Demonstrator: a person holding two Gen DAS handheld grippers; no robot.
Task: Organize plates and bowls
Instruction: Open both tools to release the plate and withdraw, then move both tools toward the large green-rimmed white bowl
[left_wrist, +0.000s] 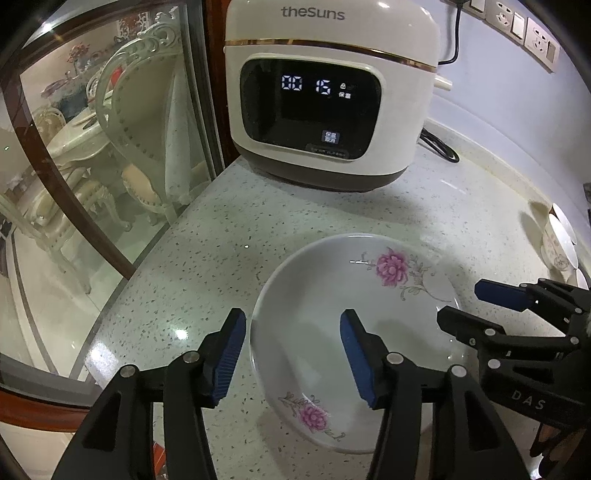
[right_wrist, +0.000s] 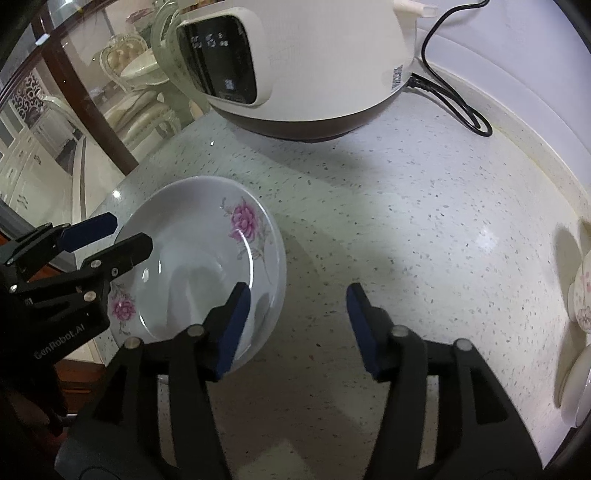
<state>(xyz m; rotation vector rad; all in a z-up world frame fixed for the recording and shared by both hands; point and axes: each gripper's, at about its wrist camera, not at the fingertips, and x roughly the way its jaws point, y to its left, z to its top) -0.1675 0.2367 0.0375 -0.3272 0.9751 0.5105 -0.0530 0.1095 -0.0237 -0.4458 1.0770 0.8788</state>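
Note:
A white deep plate (left_wrist: 399, 306) (right_wrist: 192, 236) with pink flowers lies flat on the speckled counter (left_wrist: 207, 258). My left gripper (left_wrist: 291, 325) is open and straddles the plate's left rim, one blue pad over the counter and the other over the plate's inside. My right gripper (right_wrist: 297, 295) is also open and straddles the opposite rim, with its left pad above the plate and its right pad above bare counter. Neither gripper's pads press on the rim. Each gripper also shows in the other's view: the right gripper (left_wrist: 461, 302) and the left gripper (right_wrist: 129, 232).
A white rice cooker (left_wrist: 325, 92) (right_wrist: 314, 62) stands behind the plate, its black cable (right_wrist: 454, 107) looped by the wall. More floral dishes (left_wrist: 557, 240) (right_wrist: 583, 295) sit at the far right. A glass partition (left_wrist: 110, 147) borders the counter's curved left edge.

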